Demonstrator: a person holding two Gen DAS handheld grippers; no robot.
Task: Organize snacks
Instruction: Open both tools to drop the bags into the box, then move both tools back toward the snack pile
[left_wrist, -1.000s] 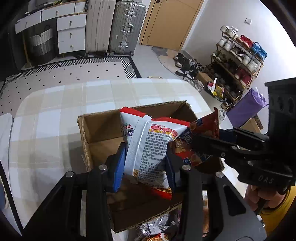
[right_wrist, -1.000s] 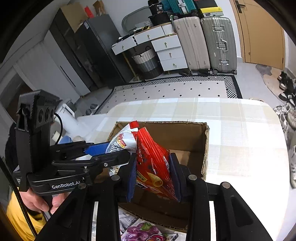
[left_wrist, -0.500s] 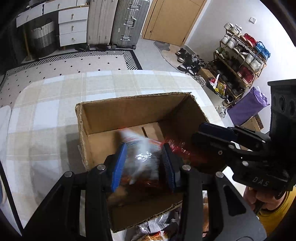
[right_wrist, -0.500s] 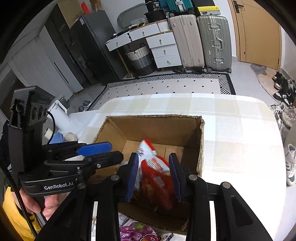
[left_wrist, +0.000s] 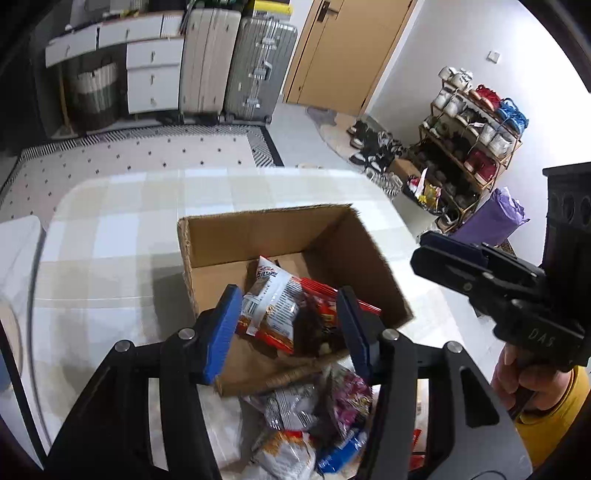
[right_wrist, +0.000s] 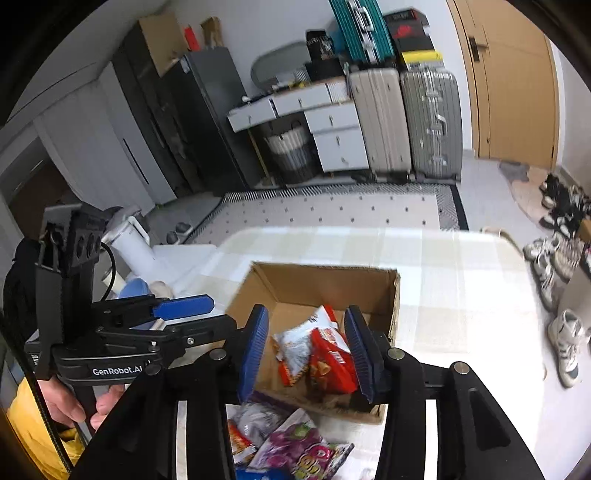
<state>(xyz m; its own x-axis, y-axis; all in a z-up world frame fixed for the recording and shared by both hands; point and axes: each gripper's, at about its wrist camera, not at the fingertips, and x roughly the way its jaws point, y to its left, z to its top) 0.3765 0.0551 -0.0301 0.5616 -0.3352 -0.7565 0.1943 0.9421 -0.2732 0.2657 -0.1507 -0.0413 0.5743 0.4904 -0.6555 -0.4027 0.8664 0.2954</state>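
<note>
With the jaws of both the left gripper and right gripper having just been opening and holding nothing, the loose snack pile is lying just beneath them, nearer than the cardboard box now holding two released packets.

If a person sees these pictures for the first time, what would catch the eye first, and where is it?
Probably the open cardboard box in the middle of the checked table, with a white snack bag and a red snack bag lying inside it. Next, the left gripper and right gripper above the box, jaws just opened and nothing between their pads. More snack packets lie on the table in front of the box.
</note>
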